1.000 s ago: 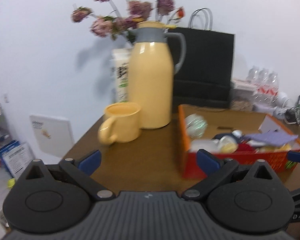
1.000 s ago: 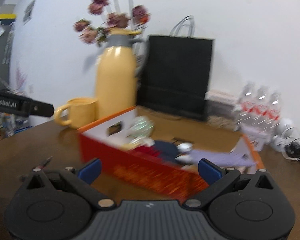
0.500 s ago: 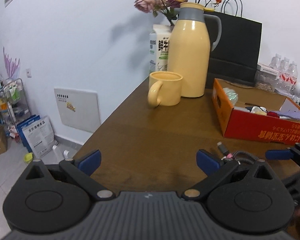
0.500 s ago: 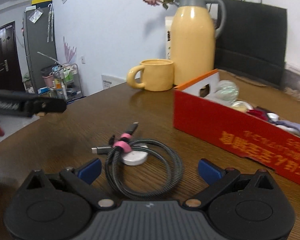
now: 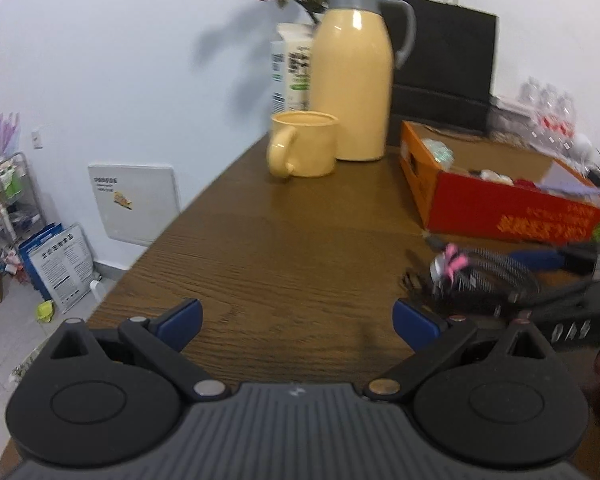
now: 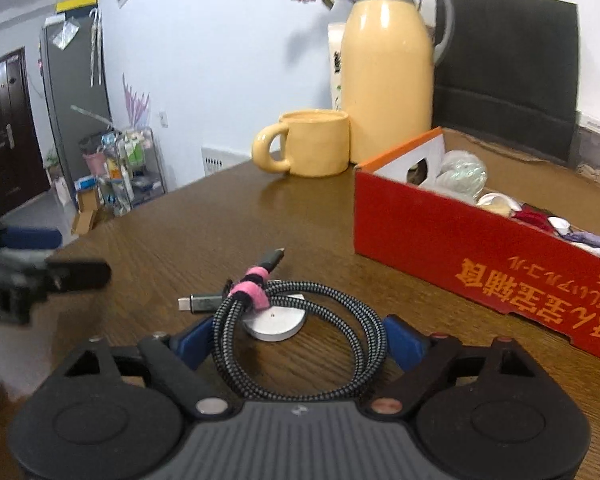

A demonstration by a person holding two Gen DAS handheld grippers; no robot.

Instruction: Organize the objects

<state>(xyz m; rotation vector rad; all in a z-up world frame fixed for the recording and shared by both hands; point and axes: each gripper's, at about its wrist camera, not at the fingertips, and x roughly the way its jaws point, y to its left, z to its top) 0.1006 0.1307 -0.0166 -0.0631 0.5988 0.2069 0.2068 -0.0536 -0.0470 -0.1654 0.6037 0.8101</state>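
Note:
A coiled braided charging cable [image 6: 374,332] with a pink strap [image 6: 252,292] lies on the brown table, resting on a white round puck [image 6: 276,322]. My right gripper [image 6: 298,342] straddles the coil, one blue pad on each side. Its jaws are closing, and the pads stand close to the cable without visibly pressing it. My left gripper [image 5: 296,320] is open over bare wood, with the cable [image 5: 480,276] and the right gripper [image 5: 572,258] to its right. A red cardboard box [image 6: 440,236] of small items stands behind the cable.
A yellow mug [image 6: 316,142] and a tall yellow thermos [image 6: 384,80] stand at the back beside a milk carton, flowers and a black paper bag [image 6: 508,60]. The table's left edge [image 5: 172,220] drops to the floor. The left gripper [image 6: 40,272] shows at the left.
Both views tipped down from the box to the table. The right gripper came up around the cable coil and its jaws narrowed. The left gripper drew back and sank a little.

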